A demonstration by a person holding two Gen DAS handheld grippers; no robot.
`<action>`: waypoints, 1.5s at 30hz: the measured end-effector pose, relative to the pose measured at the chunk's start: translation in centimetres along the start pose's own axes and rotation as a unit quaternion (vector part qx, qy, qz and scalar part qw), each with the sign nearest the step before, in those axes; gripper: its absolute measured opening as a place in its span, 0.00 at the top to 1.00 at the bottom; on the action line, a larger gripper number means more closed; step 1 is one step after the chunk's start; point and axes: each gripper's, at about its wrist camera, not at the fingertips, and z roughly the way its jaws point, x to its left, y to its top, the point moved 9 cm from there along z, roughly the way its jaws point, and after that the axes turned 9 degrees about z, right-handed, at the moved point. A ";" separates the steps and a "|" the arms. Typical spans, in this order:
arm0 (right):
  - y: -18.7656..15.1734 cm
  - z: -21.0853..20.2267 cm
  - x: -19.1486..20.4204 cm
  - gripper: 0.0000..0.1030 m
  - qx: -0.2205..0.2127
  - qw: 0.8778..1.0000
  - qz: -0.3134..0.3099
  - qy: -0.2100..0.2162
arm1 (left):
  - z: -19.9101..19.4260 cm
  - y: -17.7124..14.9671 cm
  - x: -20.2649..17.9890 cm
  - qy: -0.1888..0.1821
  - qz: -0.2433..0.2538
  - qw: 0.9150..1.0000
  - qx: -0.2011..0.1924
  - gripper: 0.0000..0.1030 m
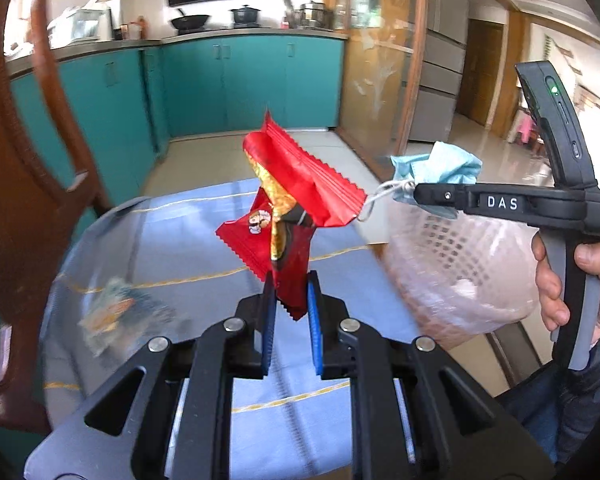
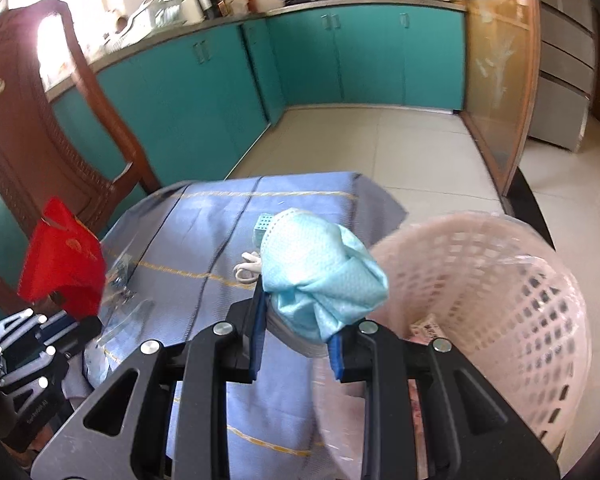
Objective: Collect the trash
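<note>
My left gripper (image 1: 290, 286) is shut on a red snack wrapper (image 1: 296, 192), which stands up above the blue tablecloth (image 1: 172, 248). The same red wrapper (image 2: 62, 258) shows at the left of the right wrist view, above the left gripper (image 2: 66, 300). My right gripper (image 2: 296, 312) is shut on a crumpled light-blue face mask (image 2: 320, 272), its white ear loop (image 2: 246, 266) hanging out. From the left, the right gripper (image 1: 422, 194) holds the mask (image 1: 440, 172) over the rim of a pink mesh basket (image 1: 460, 264). That basket (image 2: 500, 288) lies right of the mask.
A blurred small packet (image 1: 116, 312) lies on the cloth at left. A brown wooden chair (image 1: 20, 160) stands at the table's left. Teal kitchen cabinets (image 1: 228, 76) and a tiled floor (image 2: 380, 148) lie beyond. A hand (image 1: 556, 280) grips the right tool's handle.
</note>
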 end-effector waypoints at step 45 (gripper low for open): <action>-0.5 2.4 -7.7 0.32 0.034 0.990 0.105 -0.093 | 7.4 -9.6 15.4 0.173 -0.200 0.948 0.178 0.10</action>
